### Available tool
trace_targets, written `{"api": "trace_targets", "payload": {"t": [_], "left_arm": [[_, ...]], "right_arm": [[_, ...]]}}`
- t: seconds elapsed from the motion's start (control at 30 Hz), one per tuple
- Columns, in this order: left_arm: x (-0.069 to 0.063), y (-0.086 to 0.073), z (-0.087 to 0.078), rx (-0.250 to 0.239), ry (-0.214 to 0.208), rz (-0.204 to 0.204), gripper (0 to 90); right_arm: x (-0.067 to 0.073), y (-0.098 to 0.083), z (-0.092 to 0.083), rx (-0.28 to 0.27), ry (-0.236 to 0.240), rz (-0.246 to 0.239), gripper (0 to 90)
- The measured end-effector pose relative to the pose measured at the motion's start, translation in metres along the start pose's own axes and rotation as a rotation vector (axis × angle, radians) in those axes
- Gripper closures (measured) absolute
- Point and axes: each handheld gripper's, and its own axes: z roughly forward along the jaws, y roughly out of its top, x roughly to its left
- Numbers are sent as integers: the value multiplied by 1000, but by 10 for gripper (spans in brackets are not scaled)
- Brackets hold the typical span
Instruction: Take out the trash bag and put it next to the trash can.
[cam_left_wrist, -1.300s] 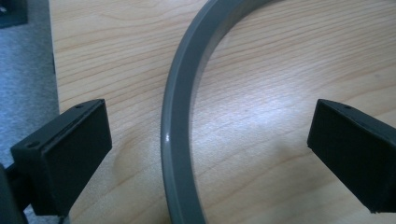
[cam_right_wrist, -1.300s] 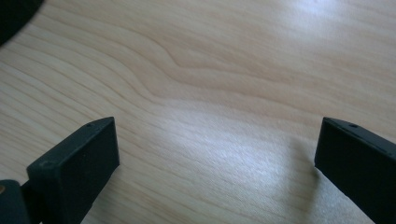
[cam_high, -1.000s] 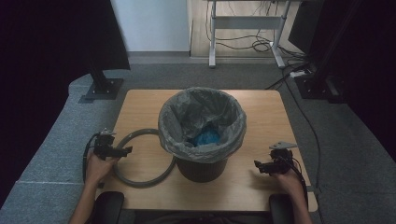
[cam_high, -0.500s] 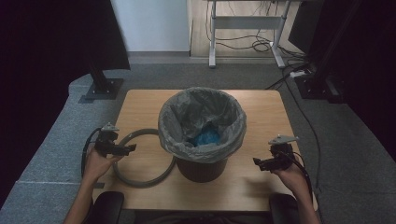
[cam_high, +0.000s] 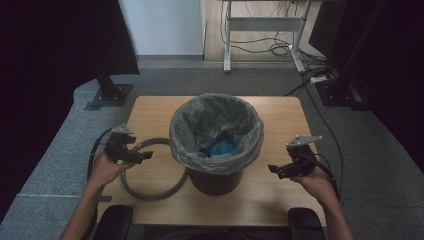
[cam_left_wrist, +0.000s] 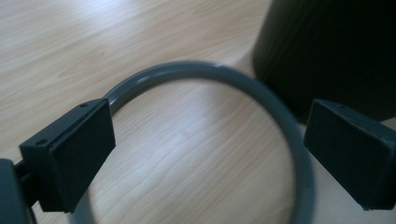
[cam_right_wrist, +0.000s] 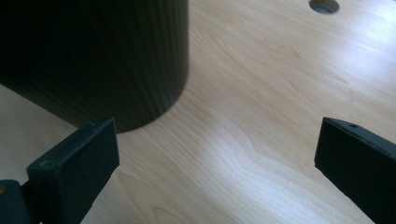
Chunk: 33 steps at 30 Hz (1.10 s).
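High view shows the grey ring lying flat on the surface, touching the bin, and the left gripper hangs over it with fingers open, so it should drop straight down and pinch one side, while the right gripper waits open too.

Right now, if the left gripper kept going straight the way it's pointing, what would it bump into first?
Probably the grey ring lying on the table; it curves right ahead of the left gripper, whose fingers are open. The dark bin stands just behind, though depth is hard to judge.
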Motion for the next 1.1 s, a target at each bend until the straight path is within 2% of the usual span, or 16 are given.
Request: {"api": "trace_targets", "payload": {"t": [0.17,0.2,0.3,0.33,0.37,0.43,0.47,0.5,0.63,0.73,0.77,0.8,0.87,0.97,1.0,1.1], "left_arm": [[-8,12,-8,-6,-40,31,28],[-13,18,-11,0,-53,53,28],[-22,28,-19,6,-59,93,29],[-22,28,-19,6,-59,93,30],[-27,35,-24,3,-74,114,34],[-30,38,-27,1,-85,121,45],[-33,42,-30,1,-95,130,49],[-38,48,-35,6,-110,151,50],[-46,59,-43,7,-127,185,58],[-54,70,-50,1,-151,215,75],[-61,78,-54,3,-170,237,89],[-61,78,-54,3,-170,237,97],[-66,85,-58,1,-197,254,118],[-76,95,-61,13,-199,291,129],[-83,102,-63,14,-204,316,134],[-91,107,-64,13,-216,340,138]], "right_arm": [[4,14,-10,-5,22,-23,0],[6,20,-14,-6,27,-36,1],[10,30,-20,-4,47,-54,1],[10,30,-20,-4,47,-54,1],[13,37,-25,-4,62,-63,1],[14,40,-28,-6,71,-69,1],[16,48,-34,-15,92,-87,18],[18,52,-38,-20,101,-96,21],[22,64,-48,-35,133,-111,21],[29,82,-58,-49,170,-138,21],[32,86,-59,-51,178,-149,21],[32,86,-59,-51,178,-149,21],[41,99,-63,-53,209,-180,36],[50,111,-64,-52,239,-213,39],[54,115,-64,-49,249,-221,40],[60,121,-63,-44,273,-239,44]]}}
